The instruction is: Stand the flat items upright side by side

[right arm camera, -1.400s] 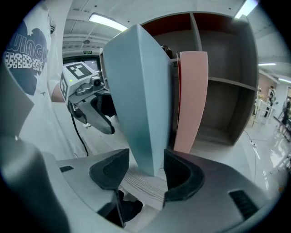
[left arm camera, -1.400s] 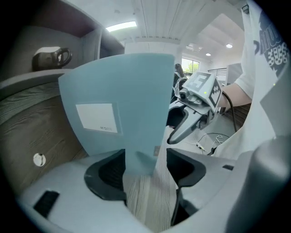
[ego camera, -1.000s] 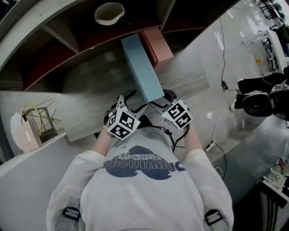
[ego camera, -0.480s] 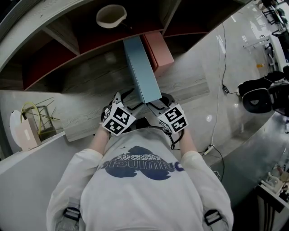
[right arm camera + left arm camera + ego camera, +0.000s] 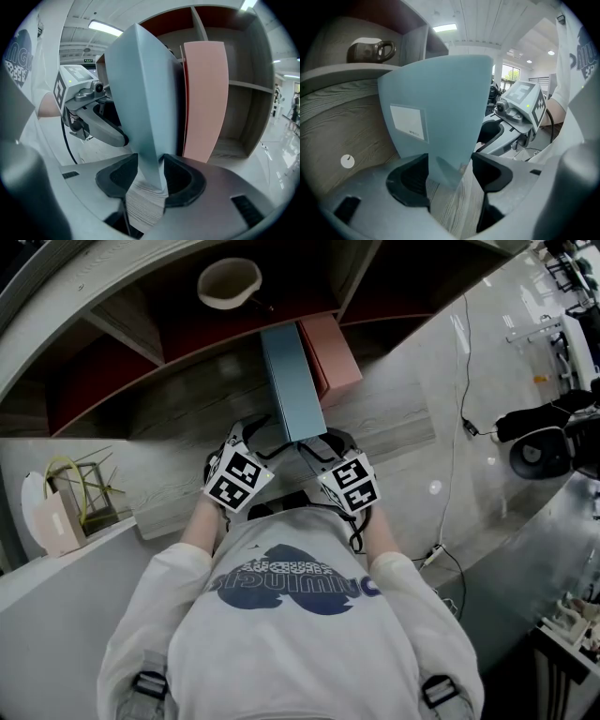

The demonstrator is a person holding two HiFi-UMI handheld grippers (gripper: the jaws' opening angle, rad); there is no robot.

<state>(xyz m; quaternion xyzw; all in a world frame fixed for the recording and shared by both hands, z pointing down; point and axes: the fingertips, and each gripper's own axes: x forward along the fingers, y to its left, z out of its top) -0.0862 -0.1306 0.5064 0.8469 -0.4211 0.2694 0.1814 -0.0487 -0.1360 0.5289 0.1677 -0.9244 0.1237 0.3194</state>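
Progress: the blue case has slid toward 12 o'clock on the worktop and stands upright against the pink case at its 3 o'clock. The left tongs grip its near corner wide; the right tongs, just narrowed, pinch its edge. Release seems near.

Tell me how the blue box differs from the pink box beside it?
The blue box is pale blue, the pink box salmon. The blue box has a white label on one side; the pink box's visible side is plain. The blue box reaches nearer the front edge of the wooden shelf than the pink box. Both stand upright side by side on it.
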